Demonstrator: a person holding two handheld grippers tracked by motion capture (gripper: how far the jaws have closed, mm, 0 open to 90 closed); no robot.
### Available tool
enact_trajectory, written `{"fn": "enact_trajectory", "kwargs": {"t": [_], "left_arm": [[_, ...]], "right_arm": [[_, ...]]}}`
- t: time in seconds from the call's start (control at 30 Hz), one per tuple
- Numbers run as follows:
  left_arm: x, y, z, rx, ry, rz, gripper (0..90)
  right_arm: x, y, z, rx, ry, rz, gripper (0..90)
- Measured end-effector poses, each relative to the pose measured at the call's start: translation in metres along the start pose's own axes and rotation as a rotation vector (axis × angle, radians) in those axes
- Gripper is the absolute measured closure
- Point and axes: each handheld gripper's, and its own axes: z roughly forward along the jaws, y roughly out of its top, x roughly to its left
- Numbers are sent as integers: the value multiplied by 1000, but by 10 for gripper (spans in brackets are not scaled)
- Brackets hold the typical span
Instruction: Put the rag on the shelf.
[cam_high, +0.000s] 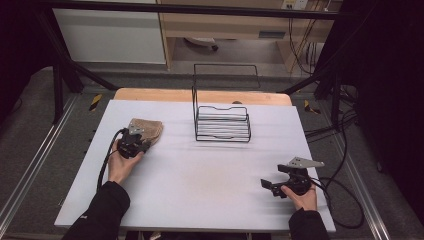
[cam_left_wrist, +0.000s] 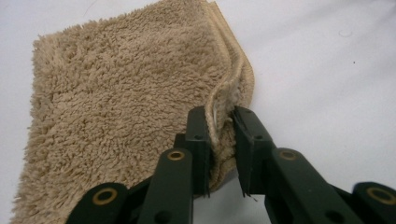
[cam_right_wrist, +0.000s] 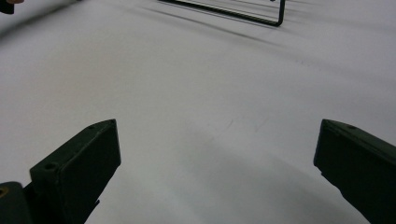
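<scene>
A folded beige towel (cam_high: 148, 129) lies on the white table at the left. My left gripper (cam_high: 142, 141) is at its near edge. In the left gripper view the towel (cam_left_wrist: 126, 107) is fluffy, and its hemmed corner is pinched between my left gripper (cam_left_wrist: 223, 140) jaws, which are shut on it. My right gripper (cam_high: 267, 184) rests low over the table at the near right, pointing left. In the right gripper view my right gripper (cam_right_wrist: 217, 163) stands wide open with bare table between the jaws.
A black wire rack (cam_high: 222, 115) stands at the back centre of the white table (cam_high: 200, 170); its base bar (cam_right_wrist: 233, 14) appears far off in the right gripper view. Cables (cam_high: 345, 200) trail off the right edge. A wooden strip (cam_high: 150, 94) runs along the far edge.
</scene>
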Motion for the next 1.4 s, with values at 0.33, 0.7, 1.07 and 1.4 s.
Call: {"fn": "enact_trajectory", "kwargs": {"t": [0.33,0.7,1.07,1.4], "left_arm": [[7,4,-17,-27,-32,-57,798],[4,5,-42,-41,-90,-91,802],[-20,-1,-63,-51,-169,-73,802],[-53,-13,-74,-39,-221,1,802]], "right_arm": [[0,0,0,-4,-1,-4,10],[0,0,-1,-7,2,2,11],[1,0,-1,-7,4,-1,11],[2,1,-1,-4,7,-2,12]]}}
